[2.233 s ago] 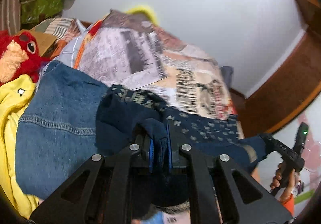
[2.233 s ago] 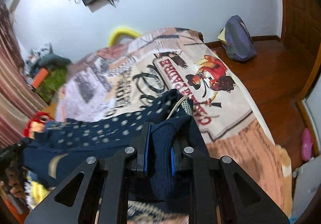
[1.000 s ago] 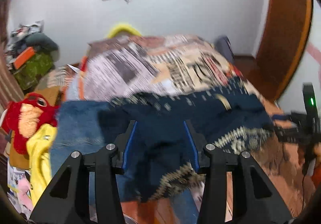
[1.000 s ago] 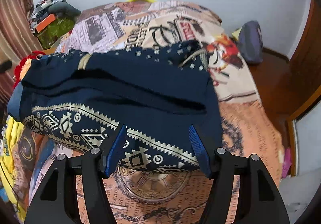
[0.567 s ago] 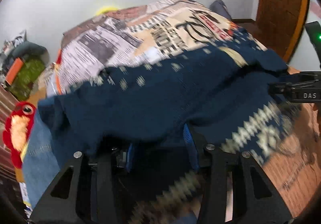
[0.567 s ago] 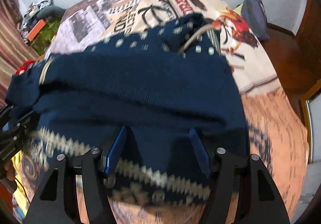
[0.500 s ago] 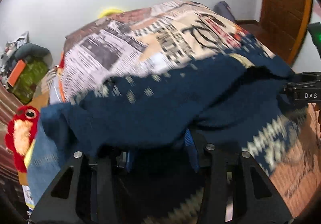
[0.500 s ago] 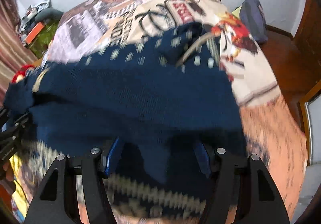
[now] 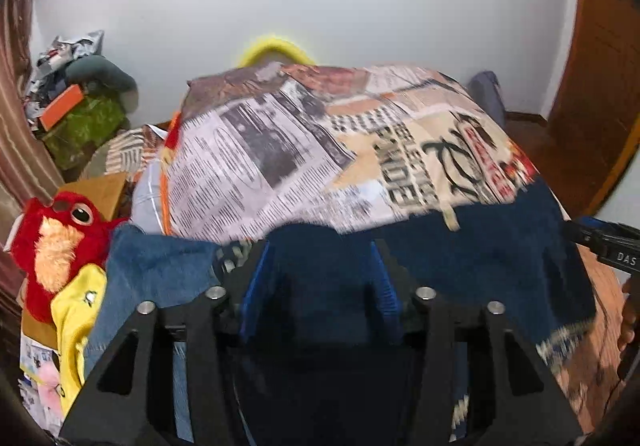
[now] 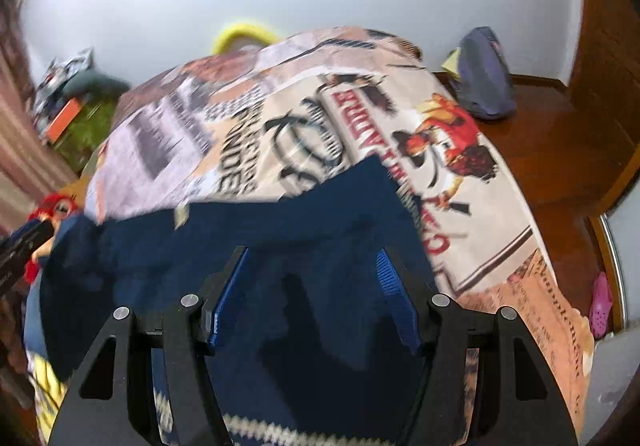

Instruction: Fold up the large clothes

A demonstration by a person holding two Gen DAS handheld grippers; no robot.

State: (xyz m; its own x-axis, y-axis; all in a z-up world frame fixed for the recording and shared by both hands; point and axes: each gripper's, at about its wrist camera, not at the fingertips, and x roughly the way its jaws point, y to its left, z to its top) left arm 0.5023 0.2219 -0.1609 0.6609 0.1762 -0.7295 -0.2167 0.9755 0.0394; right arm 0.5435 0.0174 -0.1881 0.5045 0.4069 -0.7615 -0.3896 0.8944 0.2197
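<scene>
**A:** Where was the navy sweater (image 10: 320, 246) lying, and how did you judge it would handle?

**B:** It lay spread across the near end of the bed (image 10: 280, 134), on the printed blanket, just beside the blue jeans (image 9: 156, 266) at its left edge. It looked a soft, thick knit: limp, fairly heavy for a garment, not slippery. I judged it would sag and drag wherever it was not held up, so the best hold would be on a doubled edge or corner, one tool on each side, pinching both layers.

**A:** And the tools?

**B:** The left tool (image 9: 318, 282) stood with its blue pads spread wide, nothing between them, hanging just above the sweater. The right tool (image 10: 312, 286) was the same: pads wide apart, gripping nothing, over the sweater's near right part.

**A:** What could you not make out?

**B:** Plenty. Both views were smeared by motion. The tools' own frames covered the sweater's near hem, so only bits of the pale pattern band showed. I could not tell where the sleeves lay, nor how many layers were stacked. The red plush toy (image 9: 52, 246) and the yellow garment (image 9: 76, 322) left of the jeans were partly cut off.
</scene>
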